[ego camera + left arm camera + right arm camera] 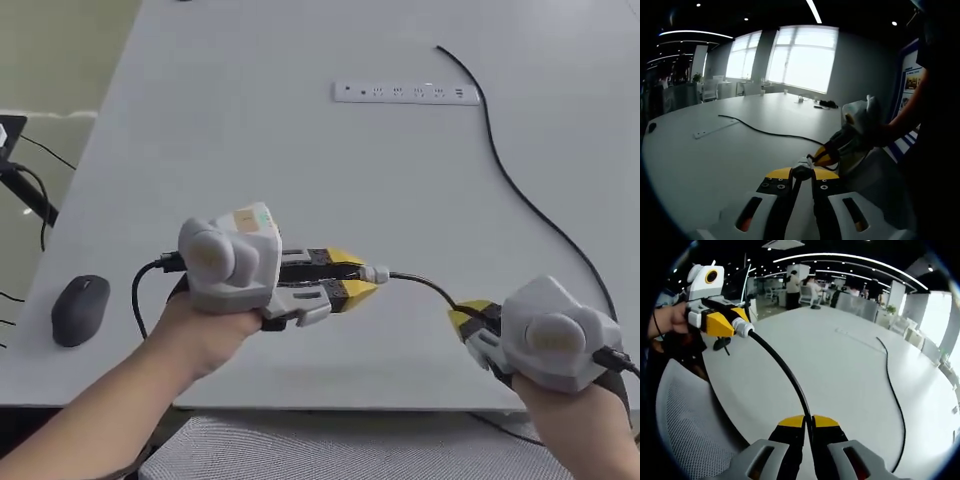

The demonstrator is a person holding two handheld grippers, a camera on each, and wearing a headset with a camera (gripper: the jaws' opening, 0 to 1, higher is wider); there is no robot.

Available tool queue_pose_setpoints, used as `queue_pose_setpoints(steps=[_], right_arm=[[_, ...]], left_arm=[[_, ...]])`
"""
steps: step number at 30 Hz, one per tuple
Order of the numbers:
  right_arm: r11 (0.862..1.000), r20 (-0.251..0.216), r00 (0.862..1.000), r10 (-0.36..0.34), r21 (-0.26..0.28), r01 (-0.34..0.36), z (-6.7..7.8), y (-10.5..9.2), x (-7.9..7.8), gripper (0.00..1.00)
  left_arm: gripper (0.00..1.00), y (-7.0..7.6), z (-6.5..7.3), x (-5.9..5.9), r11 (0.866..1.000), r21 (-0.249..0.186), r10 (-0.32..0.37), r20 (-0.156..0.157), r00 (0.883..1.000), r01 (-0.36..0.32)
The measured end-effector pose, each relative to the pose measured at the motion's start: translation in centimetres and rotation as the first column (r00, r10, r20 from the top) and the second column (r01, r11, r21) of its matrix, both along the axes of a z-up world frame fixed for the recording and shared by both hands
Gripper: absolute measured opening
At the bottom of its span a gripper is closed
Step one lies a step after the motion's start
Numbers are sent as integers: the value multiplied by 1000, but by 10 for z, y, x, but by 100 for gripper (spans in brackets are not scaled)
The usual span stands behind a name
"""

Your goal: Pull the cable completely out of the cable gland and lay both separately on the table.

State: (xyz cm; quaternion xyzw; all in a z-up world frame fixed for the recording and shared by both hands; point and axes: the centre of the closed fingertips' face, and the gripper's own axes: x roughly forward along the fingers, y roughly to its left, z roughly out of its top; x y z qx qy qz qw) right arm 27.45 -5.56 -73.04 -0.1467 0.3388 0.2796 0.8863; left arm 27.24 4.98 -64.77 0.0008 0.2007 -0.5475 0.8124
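Cable (425,284) in gland (374,272), power strip (406,93), perhaps mouse (80,308) beyond

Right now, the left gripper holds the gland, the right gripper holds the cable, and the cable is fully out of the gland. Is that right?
No. The cable is not out: the right gripper view shows it running into the gland. The left gripper does hold the gland and the right gripper the cable.

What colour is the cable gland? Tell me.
The cable gland is white, seen best in the right gripper view, with the black cable leaving it.
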Motion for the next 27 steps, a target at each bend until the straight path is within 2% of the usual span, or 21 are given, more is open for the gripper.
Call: queue_pose_setpoints(steps=[4,10,13,17,19,25,27], right_arm=[[998,18,999,47,-38,-46,5,1,1,0],[996,31,995,94,-12,-94,20,14,1,8],[990,63,988,142,-33,-140,31,23,3,11],[978,83,976,203,-72,-197,40,33,4,16],[971,101,967,234,-84,-226,45,39,5,17],[931,139,927,349,-160,-327,55,58,6,17],[906,156,900,407,-193,-376,58,67,6,15]], left_arm=[[15,1,0,2,1000,-1,4,-1,1000,-4],[15,0,-1,2,1000,5,0,0,1000,0],[15,0,-1,2,1000,5,-2,-2,1000,2],[15,-1,-2,1,1000,7,-3,-3,1000,3],[15,-1,-2,1,1000,6,-4,-5,1000,4],[15,0,-2,0,1000,7,-5,-10,1000,5],[15,0,-3,-1,1000,8,-8,-11,1000,8]])
